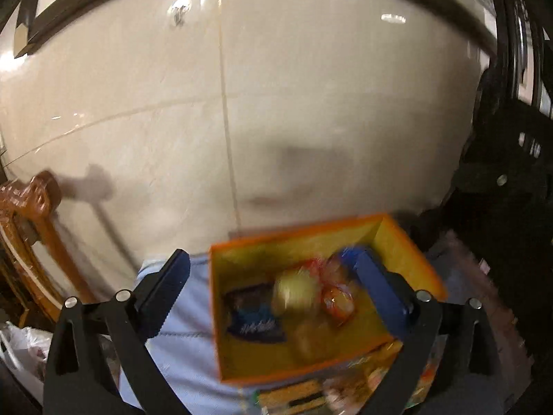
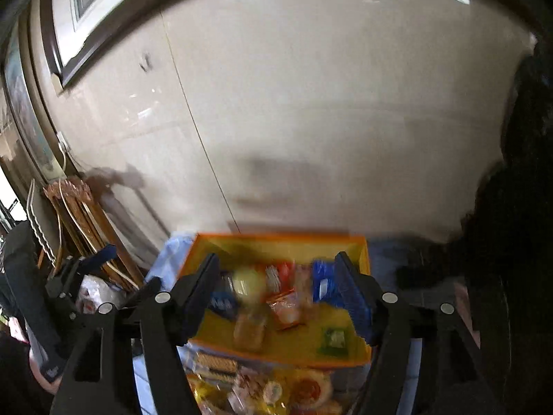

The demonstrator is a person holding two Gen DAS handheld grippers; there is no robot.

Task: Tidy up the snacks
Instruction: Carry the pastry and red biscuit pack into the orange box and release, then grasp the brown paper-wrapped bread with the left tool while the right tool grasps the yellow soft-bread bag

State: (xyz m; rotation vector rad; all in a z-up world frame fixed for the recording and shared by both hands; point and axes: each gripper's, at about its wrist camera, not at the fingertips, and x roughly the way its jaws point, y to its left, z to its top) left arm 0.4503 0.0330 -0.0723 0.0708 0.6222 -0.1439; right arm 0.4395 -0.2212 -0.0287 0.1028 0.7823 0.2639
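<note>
The left tool [image 1: 273, 290] fills the lower frame, jaws spread wide and empty. The right tool [image 2: 276, 294] also stands open, gripping nothing. Beyond both, low in each frame, the orange box [image 1: 408, 242] holds blurred snack packets [image 2: 283, 307]; no label is readable.

No text can be read. A dark blue packet [image 1: 254, 318] in the orange box [image 1: 411, 242], between the left tongs' fingers, bears white script too blurred to make out. The printing on the other wrappers between the right tongs' fingers is smeared as well.
</note>
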